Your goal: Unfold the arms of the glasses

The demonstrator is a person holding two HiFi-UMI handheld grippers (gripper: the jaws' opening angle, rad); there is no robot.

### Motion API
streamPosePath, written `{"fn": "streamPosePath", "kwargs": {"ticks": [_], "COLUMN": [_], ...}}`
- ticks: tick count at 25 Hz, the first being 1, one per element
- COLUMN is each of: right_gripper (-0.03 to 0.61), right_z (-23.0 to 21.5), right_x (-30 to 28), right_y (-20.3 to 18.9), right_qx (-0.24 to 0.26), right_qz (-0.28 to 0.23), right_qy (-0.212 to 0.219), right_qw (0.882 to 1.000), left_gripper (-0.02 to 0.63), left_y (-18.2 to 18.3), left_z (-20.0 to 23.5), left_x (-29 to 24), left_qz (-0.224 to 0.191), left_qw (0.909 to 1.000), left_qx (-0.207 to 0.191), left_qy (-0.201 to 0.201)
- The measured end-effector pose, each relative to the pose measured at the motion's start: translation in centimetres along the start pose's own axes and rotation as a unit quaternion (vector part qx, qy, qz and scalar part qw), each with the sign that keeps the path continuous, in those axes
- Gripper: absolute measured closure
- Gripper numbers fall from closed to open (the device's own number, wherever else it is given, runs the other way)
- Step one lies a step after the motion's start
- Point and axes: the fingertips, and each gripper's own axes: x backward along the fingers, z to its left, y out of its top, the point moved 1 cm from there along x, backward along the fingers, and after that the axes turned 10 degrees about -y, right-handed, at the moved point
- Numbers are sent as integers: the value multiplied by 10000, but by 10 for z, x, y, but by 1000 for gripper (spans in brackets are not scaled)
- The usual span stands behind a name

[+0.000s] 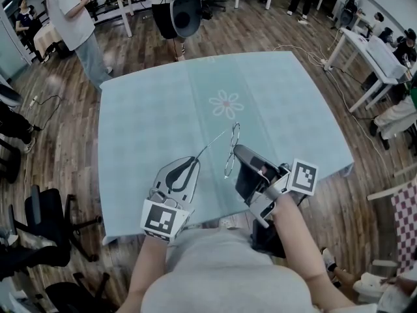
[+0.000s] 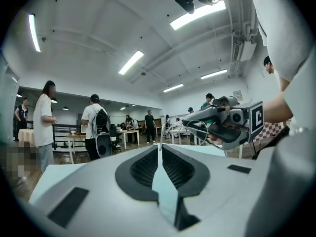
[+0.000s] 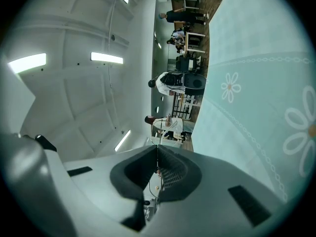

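Observation:
Thin wire-framed glasses (image 1: 232, 150) hang in the air above the pale blue tablecloth (image 1: 143, 122), near its front edge. My right gripper (image 1: 236, 150) is shut on the frame by the lenses; in the right gripper view a wire (image 3: 158, 181) runs between its closed pads. One slim arm (image 1: 212, 143) of the glasses stretches left from the frame to my left gripper (image 1: 195, 160), which is shut on its end. In the left gripper view the closed jaws (image 2: 159, 145) point level at the right gripper (image 2: 224, 125) a short way off.
A flower print (image 1: 225, 103) marks the cloth beyond the glasses. A person (image 1: 71, 18) stands at the far left, and a black speaker (image 1: 186, 13) stands past the table's far edge. White desks (image 1: 371, 57) with seated people stand to the right, and an office chair (image 1: 49, 227) to the left.

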Motion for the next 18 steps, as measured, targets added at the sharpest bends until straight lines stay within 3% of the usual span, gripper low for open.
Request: {"fn": "streamPosePath", "kwargs": {"ticks": [18], "right_gripper": [566], "right_z": [0], "right_x": [5], "right_y": [-13], "right_qx": [-8], "right_qz": [129], "right_qy": [69], "right_qw": [9999], "left_gripper": [591], "left_y": [4], "left_z": [44], "left_x": [0], "left_qz": [-34], "left_qw": [9989], "left_qx": [26], "left_qy": [464]}}
